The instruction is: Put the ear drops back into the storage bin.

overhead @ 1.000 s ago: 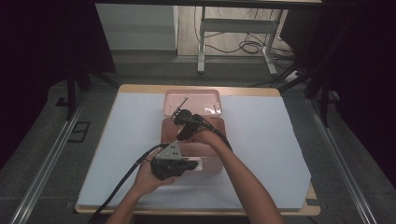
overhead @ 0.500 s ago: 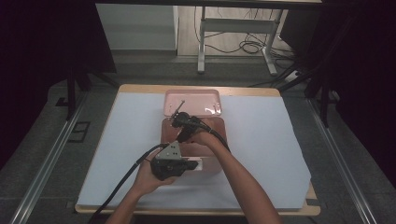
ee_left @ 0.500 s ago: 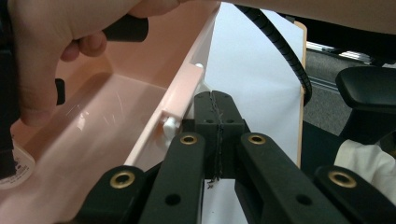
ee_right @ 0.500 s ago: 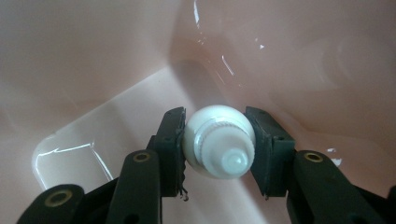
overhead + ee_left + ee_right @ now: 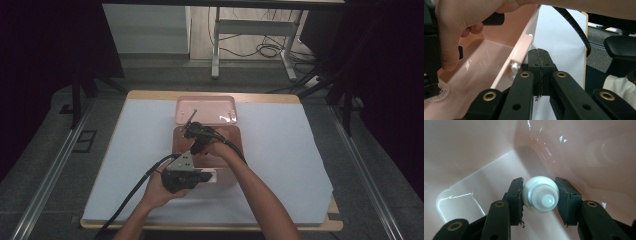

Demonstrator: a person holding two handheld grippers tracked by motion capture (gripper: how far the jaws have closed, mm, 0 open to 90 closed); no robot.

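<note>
Dim room, white-covered table (image 5: 280, 165) w/ pink bin (image 5: 227, 170) as landmark. Right gripper (image 5: 541, 199) pads clamp a small white bottle (image 5: 540, 194) by its ribbed cap, inside the bin near the floor. Likely light, stiff, slick plastic; best gripped at the cap. Left gripper (image 5: 541, 72) jaws fully closed, empty, at the bin's edge. Vs. earlier: right hand dipped slightly into the bin; the rest is unchanged.

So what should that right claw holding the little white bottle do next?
Probably lower it a touch and let go. The right claw grips the white bottle inside the pink box, while the shut left claw rests at the box's edge.
</note>
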